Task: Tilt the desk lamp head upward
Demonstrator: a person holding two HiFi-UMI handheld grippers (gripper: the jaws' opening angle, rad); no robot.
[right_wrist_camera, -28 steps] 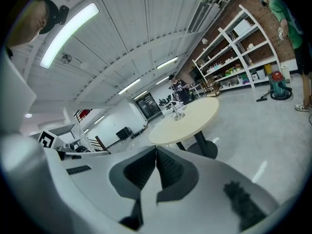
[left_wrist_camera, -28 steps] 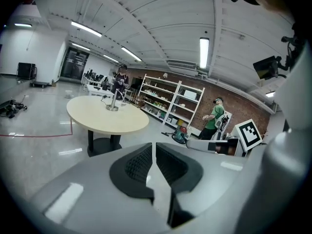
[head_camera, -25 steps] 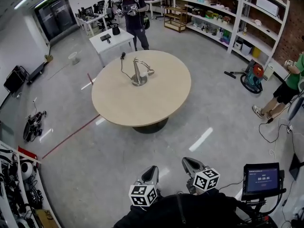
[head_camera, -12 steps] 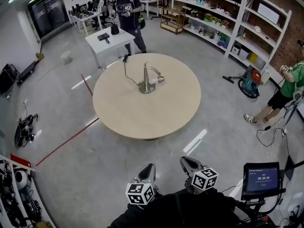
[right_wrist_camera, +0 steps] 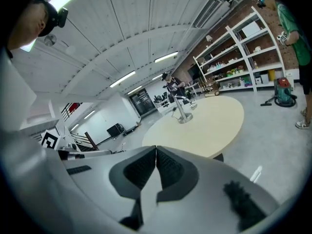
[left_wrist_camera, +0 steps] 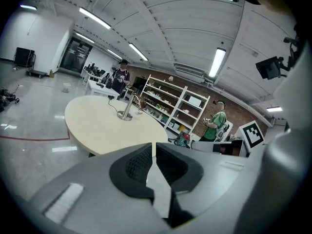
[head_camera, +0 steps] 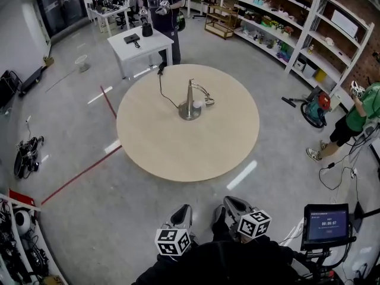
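A silver desk lamp stands near the middle of the round beige table, its head hanging low to the right and a black cord running off to the far rim. The lamp shows small in the left gripper view and the lamp likewise in the right gripper view. My left gripper and right gripper are held close to my body, well short of the table. Both are shut, pads together, with nothing between them.
A person stands behind a small white table beyond the round one. Shelving lines the right wall, with a vacuum and another person near it. A tablet on a stand is at my right.
The view has come nearer the round table, and the lamp now sits lower and more central. Both grippers stay shut near my body.
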